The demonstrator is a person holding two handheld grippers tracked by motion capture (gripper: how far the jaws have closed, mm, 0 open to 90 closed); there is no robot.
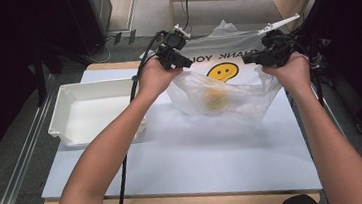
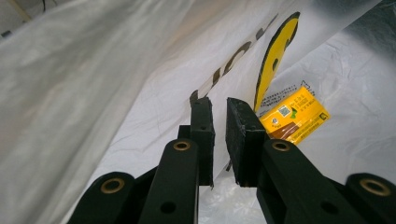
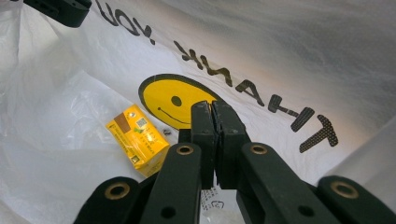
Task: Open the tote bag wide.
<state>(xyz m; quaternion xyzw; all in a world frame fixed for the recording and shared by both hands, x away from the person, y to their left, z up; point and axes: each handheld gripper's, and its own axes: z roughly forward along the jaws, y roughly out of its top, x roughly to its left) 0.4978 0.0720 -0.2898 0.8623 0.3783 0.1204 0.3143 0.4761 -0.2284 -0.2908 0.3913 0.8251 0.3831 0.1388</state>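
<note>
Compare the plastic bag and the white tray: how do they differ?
The plastic bag is thin, crumpled and see-through; the white tray is stiff and opaque. The bag holds a yellow packet; the tray is empty. The bag bears print; the tray is plain. Both rest on the table.

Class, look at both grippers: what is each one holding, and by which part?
The right gripper pinches the plastic bag at its mouth edge. The left gripper has a gap between its pads; its hold cannot be told.

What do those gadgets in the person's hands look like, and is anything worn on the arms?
Each hand-held gripper, left and right, is black, with two flat block-shaped jaws on arms with brass-coloured pivots. A pale three-cornered plate tops each. A black cable trails from the left one. The forearms are bare, no sleeves.
</note>
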